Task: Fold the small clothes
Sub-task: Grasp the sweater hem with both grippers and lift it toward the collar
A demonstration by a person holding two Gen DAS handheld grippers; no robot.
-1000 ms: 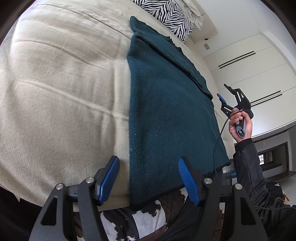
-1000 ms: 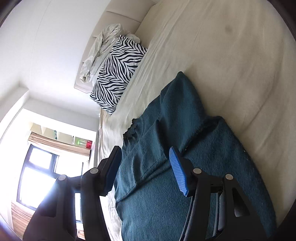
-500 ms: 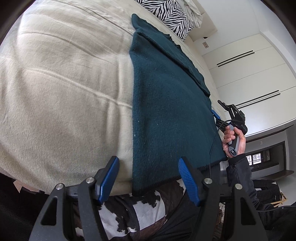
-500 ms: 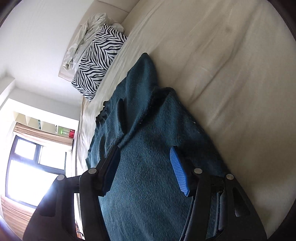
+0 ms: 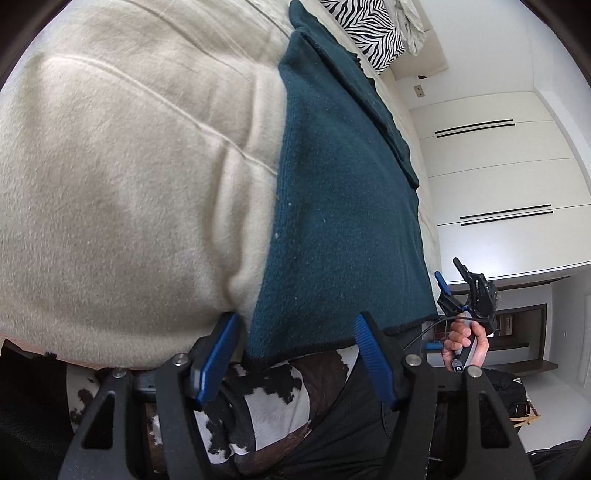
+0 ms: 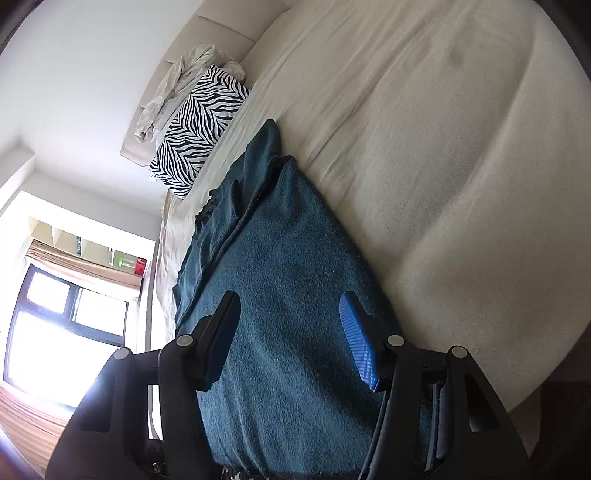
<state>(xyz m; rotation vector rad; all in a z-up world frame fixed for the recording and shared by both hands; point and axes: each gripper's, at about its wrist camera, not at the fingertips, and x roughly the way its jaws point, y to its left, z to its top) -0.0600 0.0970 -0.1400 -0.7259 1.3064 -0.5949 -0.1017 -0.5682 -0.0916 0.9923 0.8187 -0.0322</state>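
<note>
Right hand-held gripper [image 5: 448, 282] has dropped beside teal garment's [image 5: 343, 206] hem corner.

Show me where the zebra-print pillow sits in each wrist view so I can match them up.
Left wrist: zebra-print pillow at the top edge, right of centre, beyond the far end of the teal garment.
Right wrist: pillow upper left, against the headboard, past the garment's far end.
Shared landmark: the crumpled pale cloth beside the pillow.
</note>
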